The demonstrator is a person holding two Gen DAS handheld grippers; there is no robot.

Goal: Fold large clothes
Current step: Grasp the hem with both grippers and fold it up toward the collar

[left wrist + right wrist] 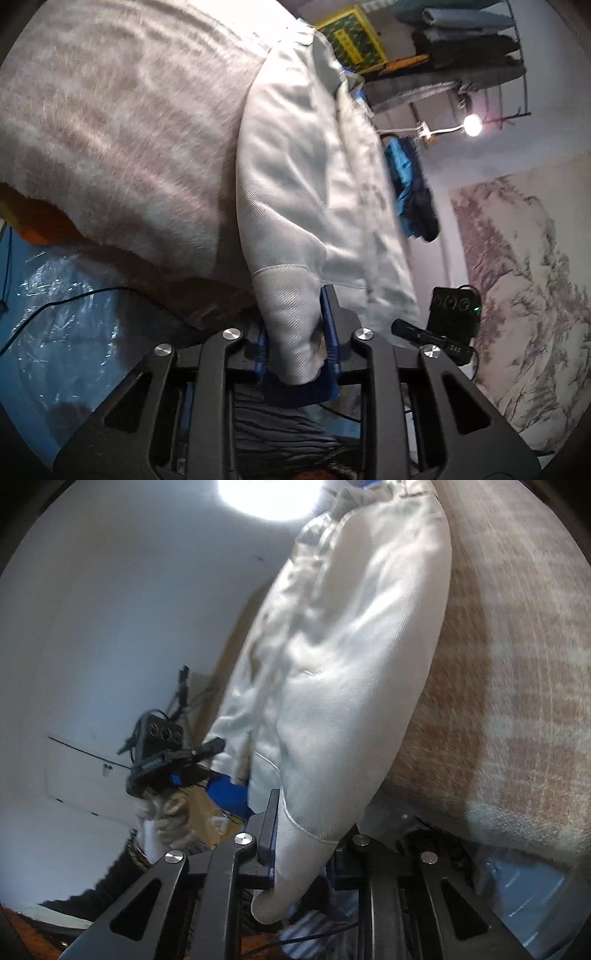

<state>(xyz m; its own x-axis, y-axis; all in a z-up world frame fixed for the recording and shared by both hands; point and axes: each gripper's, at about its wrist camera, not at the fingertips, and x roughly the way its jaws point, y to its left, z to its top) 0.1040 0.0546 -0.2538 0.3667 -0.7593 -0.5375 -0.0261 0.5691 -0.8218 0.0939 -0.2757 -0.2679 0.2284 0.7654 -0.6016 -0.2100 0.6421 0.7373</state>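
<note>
The left gripper (295, 332) is clamped on a bunched end of a white garment (317, 206), a ribbed, twill-like cloth with a stitched seam just above the blue-lined fingers (330, 325). From the grip the garment runs up toward 12 o'clock in the left wrist view, lying against a fuzzy beige blanket (122, 122) that fills the 9 to 11 o'clock side. Under the blanket's edge at 8 o'clock lies a blue plastic sheet (62, 306) with a thin black cable across it. At 3 o'clock of the grip the other gripper's black camera unit (456, 310) shows a green light, and a landscape wall hanging (524, 280) covers the wall behind it. Near 1 o'clock are a lit lamp (472, 125), a yellow crate (351, 37) and a rack of folded cloth (469, 40). In the right wrist view the right gripper (303, 845) pinches another hemmed end of the same white garment (343, 672), a rounded tip of cloth hanging below the fingers (266, 827). The garment stretches toward 12 o'clock, with the blanket (517, 672) at 3 o'clock. At 9 o'clock a gloved hand (166, 812) holds the left gripper's handle, and a bright ceiling light (269, 494) glares at 12 o'clock.
</note>
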